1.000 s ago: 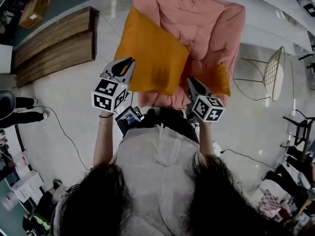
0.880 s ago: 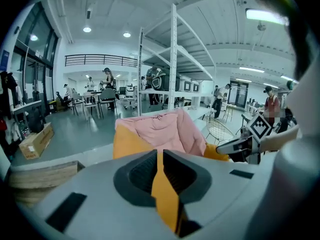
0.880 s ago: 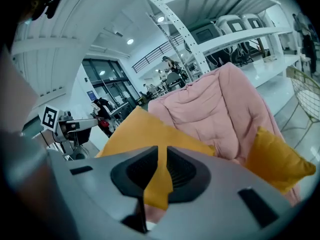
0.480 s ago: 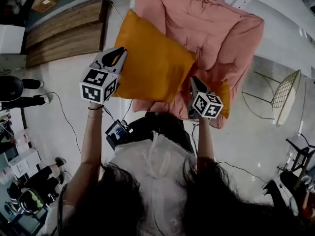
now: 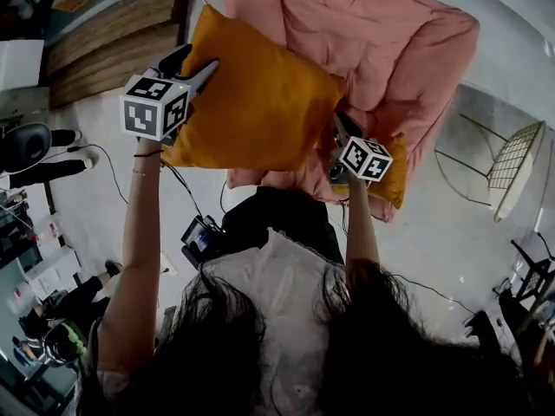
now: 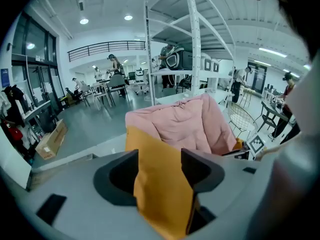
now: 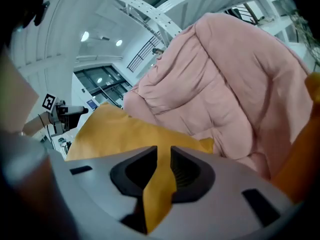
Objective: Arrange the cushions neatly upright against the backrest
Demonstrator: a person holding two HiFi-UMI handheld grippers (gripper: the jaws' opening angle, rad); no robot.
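Person standing at the front of a pink padded armchair [image 5: 381, 33], a gripper in each hand, with a large orange cushion [image 5: 260, 102] carried between the two.

Left gripper [image 5: 192, 61]: at the cushion's left edge. Its jaws have just been opening and now stand wide apart. A fold of the orange fabric lies in the gap between them (seen plainly in the left gripper view), but the pads no longer pinch it. Released, then.

Right gripper [image 5: 340, 128]: at the cushion's lower right corner. The jaws are drawn close together on a thin fold of that corner, so this gripper is grasping the cushion.

The cushion is off the chair, in the air over the armchair's front left side, tilted, its broad face turned up toward the head camera. It is not yet against the backrest.

Second orange cushion [image 5: 397, 180]: smaller in view, lying on the armchair at the right, just beside the right gripper and mostly hidden behind its marker cube.

A wooden platform [image 5: 113, 37] sits on the floor to the left of the chair, and a wire chair [image 5: 512, 167] stands well apart at the right.
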